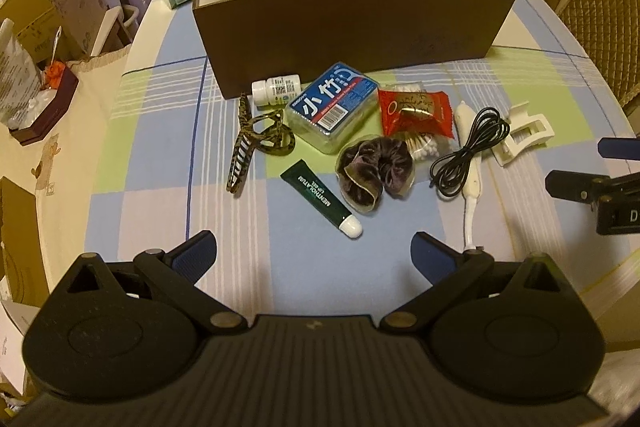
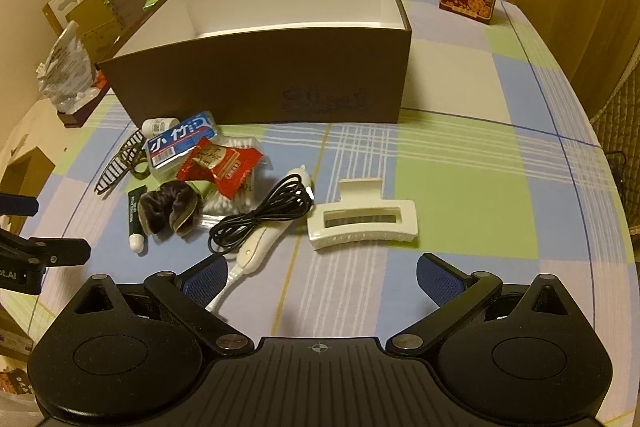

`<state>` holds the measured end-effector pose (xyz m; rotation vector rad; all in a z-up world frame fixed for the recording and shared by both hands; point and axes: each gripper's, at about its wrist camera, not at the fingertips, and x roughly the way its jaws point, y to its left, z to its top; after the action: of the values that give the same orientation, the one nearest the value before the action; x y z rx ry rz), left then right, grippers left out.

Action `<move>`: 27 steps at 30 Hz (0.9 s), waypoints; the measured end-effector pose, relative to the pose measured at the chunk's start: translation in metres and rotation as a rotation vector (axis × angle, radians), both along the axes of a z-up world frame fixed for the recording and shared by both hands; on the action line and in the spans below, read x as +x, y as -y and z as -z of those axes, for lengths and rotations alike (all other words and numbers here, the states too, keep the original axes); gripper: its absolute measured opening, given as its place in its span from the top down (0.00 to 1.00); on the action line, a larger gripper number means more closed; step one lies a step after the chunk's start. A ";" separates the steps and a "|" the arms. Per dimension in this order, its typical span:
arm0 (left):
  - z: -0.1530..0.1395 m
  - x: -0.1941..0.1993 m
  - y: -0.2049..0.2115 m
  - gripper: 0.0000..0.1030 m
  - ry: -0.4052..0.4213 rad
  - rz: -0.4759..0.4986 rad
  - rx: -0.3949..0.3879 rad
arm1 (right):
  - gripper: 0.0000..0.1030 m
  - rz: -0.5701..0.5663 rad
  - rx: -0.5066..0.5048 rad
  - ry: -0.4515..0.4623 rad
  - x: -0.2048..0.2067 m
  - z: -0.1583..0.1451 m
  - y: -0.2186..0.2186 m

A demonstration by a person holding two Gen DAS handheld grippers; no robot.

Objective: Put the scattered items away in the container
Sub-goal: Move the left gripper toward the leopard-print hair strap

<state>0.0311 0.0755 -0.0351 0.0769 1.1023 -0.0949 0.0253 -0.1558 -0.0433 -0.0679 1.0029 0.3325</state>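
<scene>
Brown box [image 1: 352, 27], open-topped, white inside, nothing visible in it; it stands on the checked tablecloth [image 1: 160, 187]. All loose items lie in a cluster just in front of the box's near wall, none yet inside.

Closest to the box wall: small white pill bottle [image 1: 276, 89] on its side, and a clear floss-pick case with a blue label [image 1: 334, 105]. Right of the case, a red candy wrapper [image 1: 416, 111] rests on a bag of cotton swabs [image 1: 424, 147]. Further from the box: a leopard-print hair claw [image 1: 244, 143], green Mentholatum lip-gel tube [image 1: 320, 199], dark velvet scrunchie [image 1: 374, 171], a white corded device with coiled black cable [image 1: 472, 155], and a cream hair claw [image 2: 362, 219] out at the right end of the row.

Left gripper [image 1: 314, 251]: fingers spread wide, holding nothing, hovering on the near side of the lip-gel tube. Right gripper [image 2: 322, 273]: also spread and empty, lined up just short of the cream claw.

Handling, by judgement: everything looks light.
- Cream claw: rigid, smooth plastic; pinch across the flat barred body, not the teeth.
- Tube: slick, may roll; take mid-body.
- Scrunchie: soft, squashes, forgiving grip.
- Cable: floppy, likely to trail and snag; grasp the stiff white body.
- Swab bag and wrapper: crinkly, slippery.
</scene>
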 end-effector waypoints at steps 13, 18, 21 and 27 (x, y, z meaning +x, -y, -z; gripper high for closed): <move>0.010 0.018 -0.014 0.04 0.049 -0.005 0.013 | 0.00 0.011 0.019 0.026 0.018 0.014 0.012; 0.016 0.027 -0.022 0.09 0.054 -0.008 0.021 | 0.00 0.026 0.029 0.018 0.024 0.019 0.014; 0.020 0.033 -0.025 0.13 0.050 -0.002 0.015 | 0.00 0.025 0.028 0.018 0.028 0.020 0.013; 0.026 0.046 -0.029 0.23 0.053 0.032 0.009 | 0.00 0.032 0.034 0.018 0.037 0.020 0.010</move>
<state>0.0767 0.1043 -0.0611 0.1050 1.0486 -0.1160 0.0626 -0.1657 -0.0634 -0.0245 0.9789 0.3194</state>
